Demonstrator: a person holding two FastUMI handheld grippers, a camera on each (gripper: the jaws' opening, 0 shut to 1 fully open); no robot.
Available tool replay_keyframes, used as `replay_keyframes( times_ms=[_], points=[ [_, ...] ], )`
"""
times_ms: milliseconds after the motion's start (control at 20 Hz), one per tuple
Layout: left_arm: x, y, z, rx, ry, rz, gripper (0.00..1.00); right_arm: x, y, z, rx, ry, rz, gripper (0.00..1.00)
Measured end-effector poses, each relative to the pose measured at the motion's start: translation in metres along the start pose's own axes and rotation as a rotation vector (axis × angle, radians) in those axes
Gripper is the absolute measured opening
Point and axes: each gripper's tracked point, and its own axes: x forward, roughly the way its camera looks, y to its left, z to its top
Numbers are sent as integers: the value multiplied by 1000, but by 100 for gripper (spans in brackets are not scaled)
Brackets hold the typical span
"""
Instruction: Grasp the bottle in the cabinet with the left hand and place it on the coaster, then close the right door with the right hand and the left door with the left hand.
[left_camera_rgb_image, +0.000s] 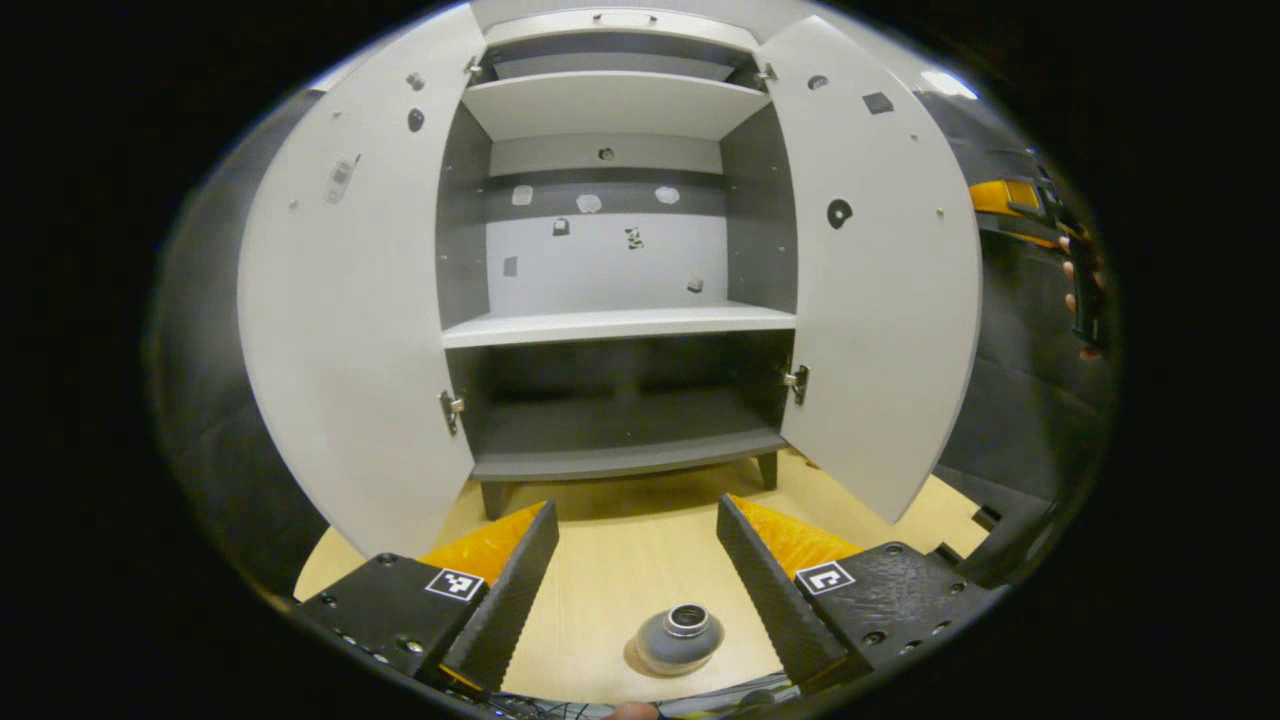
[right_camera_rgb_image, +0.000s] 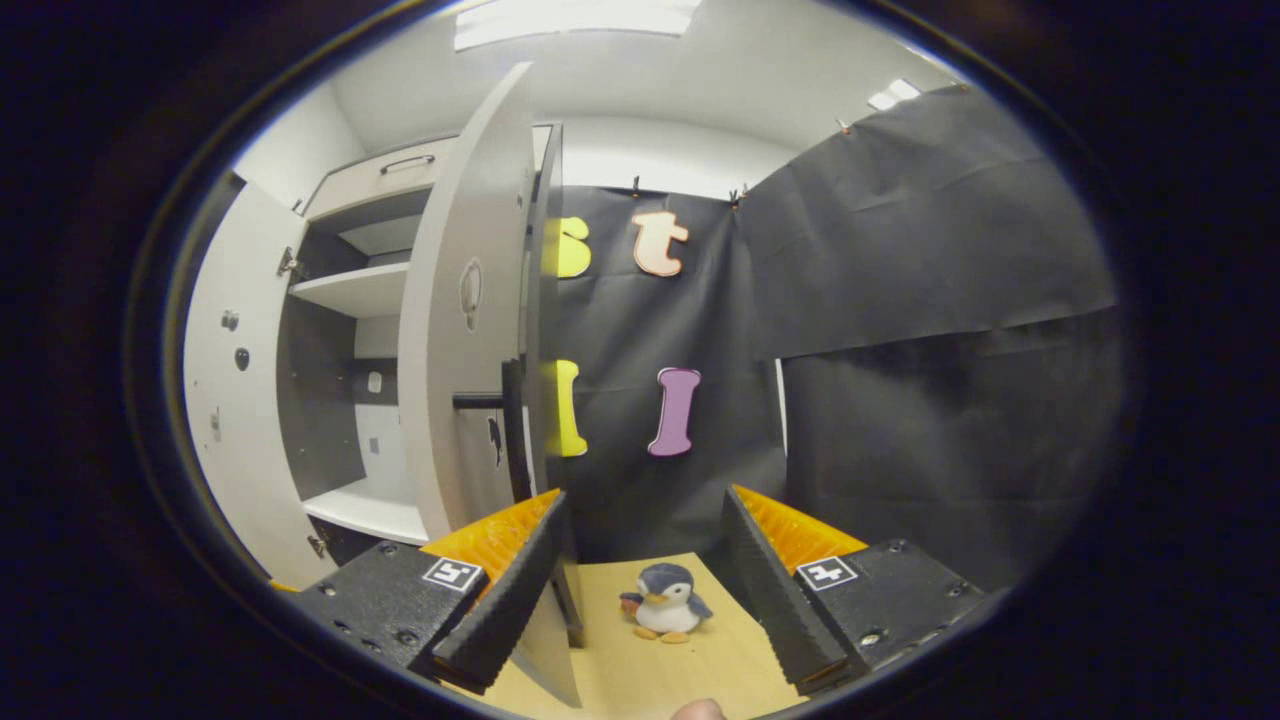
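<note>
My left tongs (left_camera_rgb_image: 635, 580) are released above the small grey round-bodied bottle with a metal-rimmed mouth (left_camera_rgb_image: 680, 640), which stands on the pale wooden bench (left_camera_rgb_image: 620, 560) between them. It looks light, rigid and smooth, so gripping the belly seems safest. My right tongs (right_camera_rgb_image: 640, 600) gape beside the grey cabinet's right door (right_camera_rgb_image: 465, 330).

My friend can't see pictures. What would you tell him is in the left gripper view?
A grey cabinet stands with both doors wide open and its shelves bare. In front, the left gripper is open above a wooden table, and a small grey bottle stands on the table between its fingers, untouched.
</note>
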Motion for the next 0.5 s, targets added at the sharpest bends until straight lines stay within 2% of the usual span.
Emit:
replay_keyframes(
  times_ms=[100,200,350,500],
  points=[
    [-7,19,9,0,-17,50,98,6,4,1,-8,2,6,99],
    [-16,39,16,4,-31,100,96,7,3,4,-4,-7,8,94],
    [-26,60,22,-2,-38,154,98,8,7,2,10,8,25,95],
    [-30,67,28,-25,-52,146,98,6,14,-1,57,34,45,94]
  ],
)
